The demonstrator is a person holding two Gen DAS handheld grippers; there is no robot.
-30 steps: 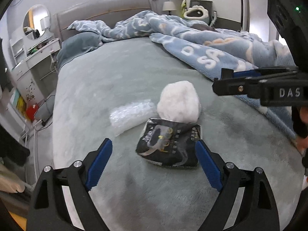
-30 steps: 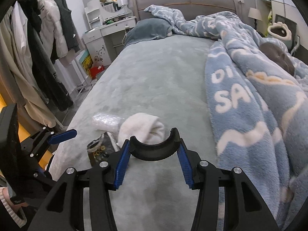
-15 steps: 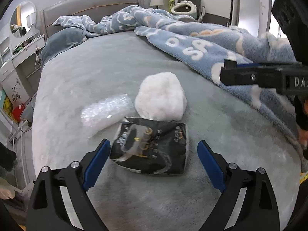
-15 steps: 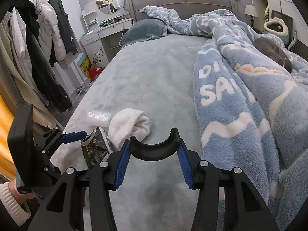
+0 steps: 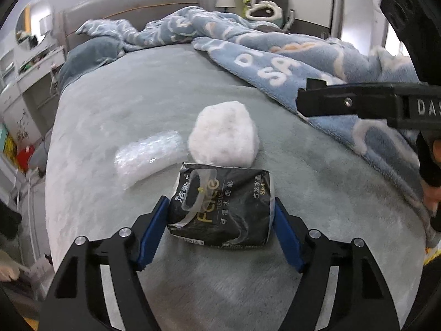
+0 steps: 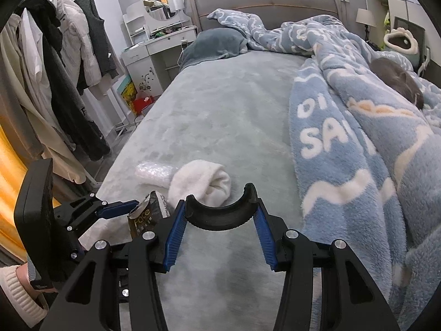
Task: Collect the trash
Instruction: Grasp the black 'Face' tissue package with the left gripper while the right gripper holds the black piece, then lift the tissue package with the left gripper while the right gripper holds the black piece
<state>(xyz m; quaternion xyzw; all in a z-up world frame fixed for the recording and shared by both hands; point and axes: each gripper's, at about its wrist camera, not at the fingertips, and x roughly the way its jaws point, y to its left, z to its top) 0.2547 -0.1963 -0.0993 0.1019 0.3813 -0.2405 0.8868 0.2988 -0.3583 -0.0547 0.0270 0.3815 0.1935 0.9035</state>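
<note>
A black tissue pack (image 5: pixel 223 207) lies on the grey bed (image 5: pixel 143 96), between the blue pads of my left gripper (image 5: pixel 220 201). Its jaws are closing and both pads touch the pack's sides. In the right wrist view the same pack (image 6: pixel 146 215) stands tilted against one left fingertip (image 6: pixel 118 209). A white fluffy bundle (image 5: pixel 224 135) lies just behind the pack, and a clear bubble-wrap piece (image 5: pixel 148 157) lies to its left. My right gripper (image 6: pixel 220 215) is shut on a black curved piece (image 6: pixel 220 219) and hovers over the bed to the right of the pack.
A rumpled blue blanket (image 6: pixel 358 127) covers the bed's right side, with a grey cat (image 6: pixel 397 80) lying on it. Clothes hang on a rack (image 6: pixel 55 69) left of the bed, beside a white dresser (image 6: pixel 154 49). A person's sleeve (image 6: pixel 16 289) shows at the lower left.
My left gripper's jaws have come in from wide apart until the pads touch the tissue pack, which now sits nearer the camera. The right gripper still holds the curved piece.
</note>
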